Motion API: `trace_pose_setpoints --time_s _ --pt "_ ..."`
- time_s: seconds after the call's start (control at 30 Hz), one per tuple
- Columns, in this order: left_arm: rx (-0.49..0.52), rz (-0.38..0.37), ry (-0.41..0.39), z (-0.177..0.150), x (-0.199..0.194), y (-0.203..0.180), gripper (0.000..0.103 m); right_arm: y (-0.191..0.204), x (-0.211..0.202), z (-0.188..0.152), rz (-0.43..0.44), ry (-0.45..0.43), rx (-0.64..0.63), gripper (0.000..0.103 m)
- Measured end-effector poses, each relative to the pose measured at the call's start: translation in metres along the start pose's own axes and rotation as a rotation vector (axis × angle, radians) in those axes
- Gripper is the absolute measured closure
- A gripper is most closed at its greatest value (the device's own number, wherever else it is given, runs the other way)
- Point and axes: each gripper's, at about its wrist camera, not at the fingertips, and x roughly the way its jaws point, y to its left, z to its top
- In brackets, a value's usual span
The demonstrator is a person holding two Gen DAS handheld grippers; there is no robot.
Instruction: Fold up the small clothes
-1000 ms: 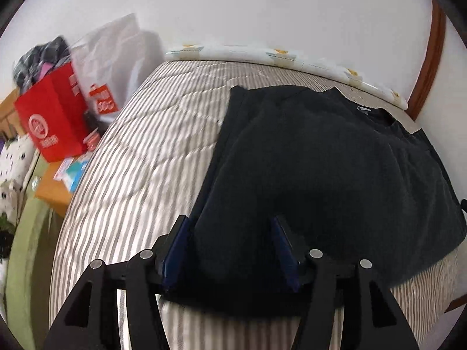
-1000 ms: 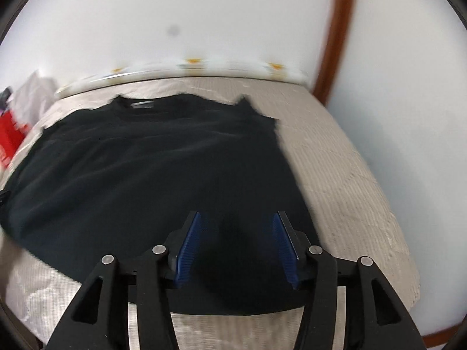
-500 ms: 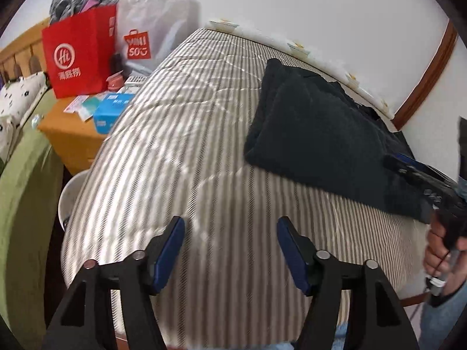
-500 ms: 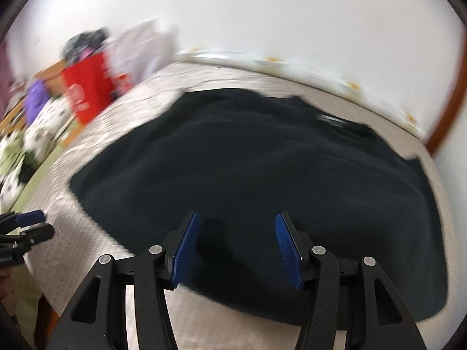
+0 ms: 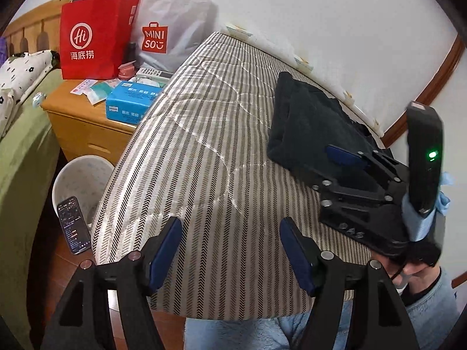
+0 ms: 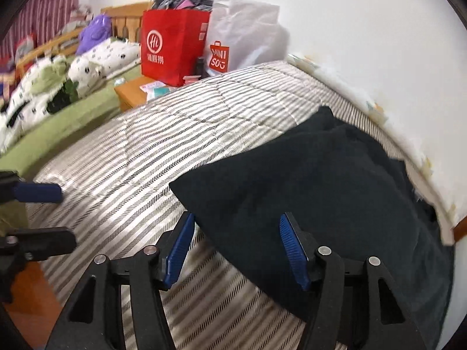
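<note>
A black garment (image 5: 303, 125) lies folded over on the striped bed (image 5: 204, 157), toward the far right by the wall. My left gripper (image 5: 230, 250) is open and empty above the bed's near edge, well short of the garment. My right gripper (image 6: 236, 248) is open, hovering at the garment's (image 6: 306, 180) near edge with cloth showing between its blue pads, which are not closed on it. The right gripper also shows in the left wrist view (image 5: 347, 157), over the garment's near corner. The left gripper's blue pad shows at the left edge of the right wrist view (image 6: 38, 193).
A wooden nightstand (image 5: 84, 122) left of the bed carries a red paper bag (image 5: 96, 35), a white Miniso bag (image 5: 172, 23) and a blue tissue box (image 5: 131, 102). A white bin (image 5: 81, 180) and a phone (image 5: 73, 224) are on the floor. A green bed (image 6: 58, 116) lies left.
Both grippers have let go of the garment and pulled back. The left one has swung left off the cloth to the bed's near edge; the right one has turned left along the garment's edge.
</note>
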Motion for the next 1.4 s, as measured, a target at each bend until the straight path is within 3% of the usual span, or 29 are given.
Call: trace_pose_setpoints --time_s 0.13,0.17,0.2,0.23,0.3,0.4,0.53,0.7,0.83,0.9,1.07,1.13,1.23,1.3,1.4 --pt "0.003 0.002 -0.004 0.0 0.0 0.0 0.035 0.009 0.011 0.003 -0.036 -0.017 -0.028 0.042" --pt "0.007 0.006 -0.002 0.0 0.001 -0.001 0.035 0.008 0.013 0.005 -0.033 -0.02 -0.022 0.047" --pt "0.01 0.012 -0.001 0.0 0.001 -0.002 0.035 0.006 0.013 0.006 -0.04 -0.021 -0.01 0.066" --pt "0.017 0.021 0.001 0.001 0.002 -0.004 0.035 0.003 0.015 0.008 -0.068 -0.023 -0.003 0.077" --pt "0.023 0.037 0.003 0.003 0.004 -0.008 0.035 -0.005 0.016 0.013 -0.036 -0.03 0.03 0.084" --pt "0.023 0.053 0.009 0.006 0.008 -0.015 0.035 -0.029 -0.005 0.013 0.04 -0.093 0.126 0.086" --pt "0.057 0.032 0.019 0.012 0.015 -0.043 0.035 -0.08 -0.057 0.005 0.05 -0.235 0.275 0.087" --pt "0.14 -0.038 0.016 0.018 0.027 -0.096 0.035 -0.169 -0.124 -0.045 0.049 -0.385 0.49 0.087" --pt "0.218 -0.103 0.01 0.019 0.044 -0.15 0.035 -0.241 -0.162 -0.112 -0.016 -0.471 0.679 0.087" --pt "0.246 -0.131 0.012 0.018 0.052 -0.17 0.035 -0.27 -0.169 -0.151 -0.051 -0.472 0.782 0.087" --pt "0.333 -0.209 0.029 0.005 0.077 -0.225 0.035 -0.319 -0.151 -0.239 -0.116 -0.361 0.976 0.086" --pt "0.364 -0.235 0.044 -0.001 0.085 -0.242 0.034 -0.328 -0.136 -0.267 -0.094 -0.294 1.035 0.083" --pt "0.404 -0.267 0.062 -0.013 0.091 -0.259 0.032 -0.329 -0.135 -0.298 -0.076 -0.277 1.099 0.071" --pt "0.427 -0.285 0.062 -0.017 0.095 -0.267 0.027 -0.329 -0.139 -0.302 -0.073 -0.287 1.093 0.054" --pt "0.467 -0.28 0.069 -0.024 0.1 -0.278 0.026 -0.33 -0.142 -0.299 -0.028 -0.317 1.078 0.042"
